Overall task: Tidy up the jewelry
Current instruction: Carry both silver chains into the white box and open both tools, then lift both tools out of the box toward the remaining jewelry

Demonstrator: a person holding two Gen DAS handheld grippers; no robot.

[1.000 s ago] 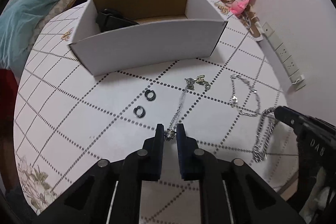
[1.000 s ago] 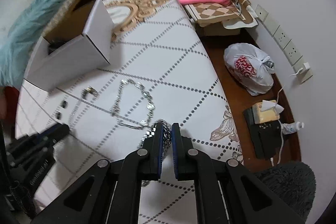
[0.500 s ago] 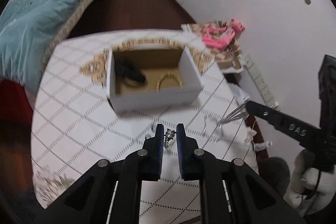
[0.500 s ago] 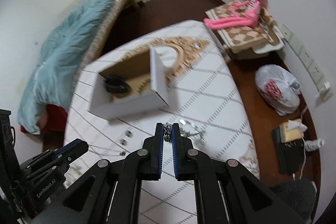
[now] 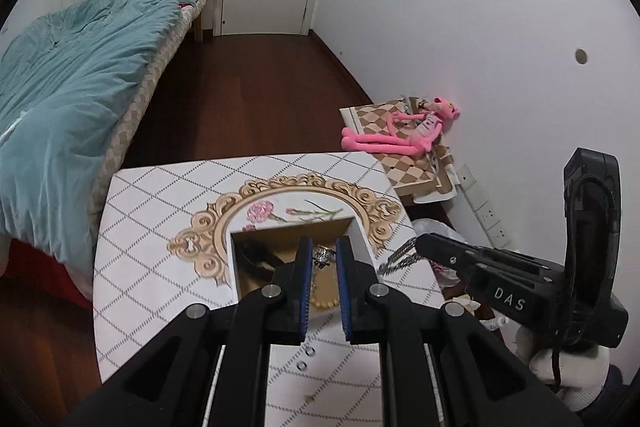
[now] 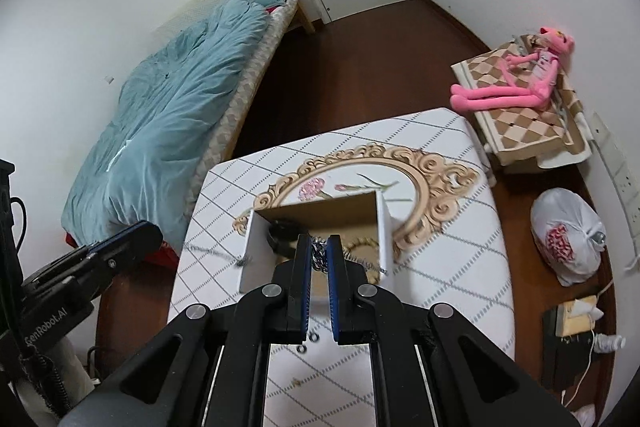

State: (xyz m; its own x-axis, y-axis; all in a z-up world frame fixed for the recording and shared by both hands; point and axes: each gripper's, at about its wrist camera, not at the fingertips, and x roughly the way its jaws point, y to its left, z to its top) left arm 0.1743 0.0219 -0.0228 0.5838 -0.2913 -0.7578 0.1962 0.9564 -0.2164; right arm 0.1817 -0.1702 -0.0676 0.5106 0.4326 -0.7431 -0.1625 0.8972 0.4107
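Left gripper (image 5: pixel 324 254): pressed nearly together on the charm end of a thin silver necklace (image 5: pixel 323 255), held in the air above the box.
Right gripper (image 6: pixel 319 254): pressed nearly together on a chunky silver chain (image 6: pixel 318 255), which hangs from the pads; seen from the left wrist, its links dangle at the fingertips beside the box's right wall.
Thin necklace, remainder: seen from the right wrist, a fine blurred strand trails from the left gripper toward the box's left wall.
White box (image 5: pixel 362 235): open-topped, brown inside, standing on the table directly under both grippers.
Box contents: a dark coiled item (image 6: pixel 284 229) at the left and a beaded gold-toned loop (image 6: pixel 360 247) on the floor of the box.
Dark rings (image 5: pixel 305 358): two small hoops lying on the table on the near side of the box, apart from it.
Table (image 6: pixel 460 267): white cloth with dotted diamond grid and gold ornamental frame print.
Surroundings: bed with teal quilt (image 5: pixel 68 99) at left; pink plush toy (image 6: pixel 516 83) on a checked board at right.
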